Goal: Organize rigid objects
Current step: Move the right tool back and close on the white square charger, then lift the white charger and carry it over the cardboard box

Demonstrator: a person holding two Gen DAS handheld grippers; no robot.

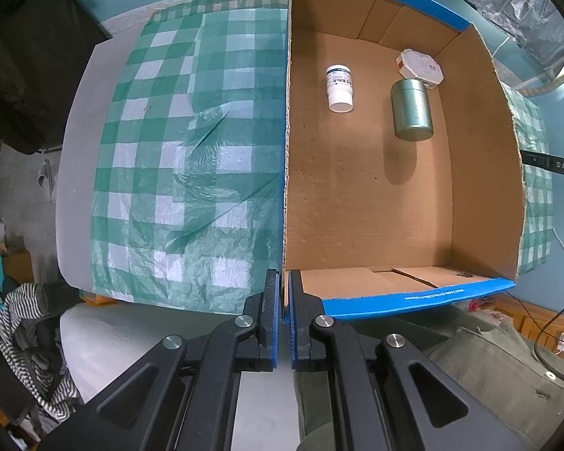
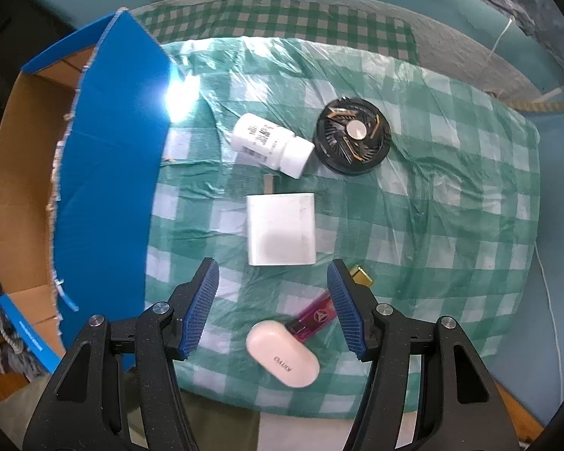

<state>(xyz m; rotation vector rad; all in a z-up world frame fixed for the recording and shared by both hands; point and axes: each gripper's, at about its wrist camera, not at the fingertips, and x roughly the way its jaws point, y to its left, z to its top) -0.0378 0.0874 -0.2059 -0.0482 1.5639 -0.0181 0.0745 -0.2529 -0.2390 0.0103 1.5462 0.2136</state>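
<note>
The right gripper hangs with jaws wide just short of the white charger block on the tabletop, while the left gripper pinches the cardboard box wall.

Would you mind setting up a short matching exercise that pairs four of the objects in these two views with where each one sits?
Things:
1. green tin
2. round black fan
3. pink oval case
4. white square block

Places:
A. on the checked cloth, nearest the right gripper, low between its fingers
B. inside the cardboard box
C. on the cloth, just ahead of the open fingertips
D. on the cloth, right of the lying white bottle

Pairs: 1-B, 2-D, 3-A, 4-C
</note>
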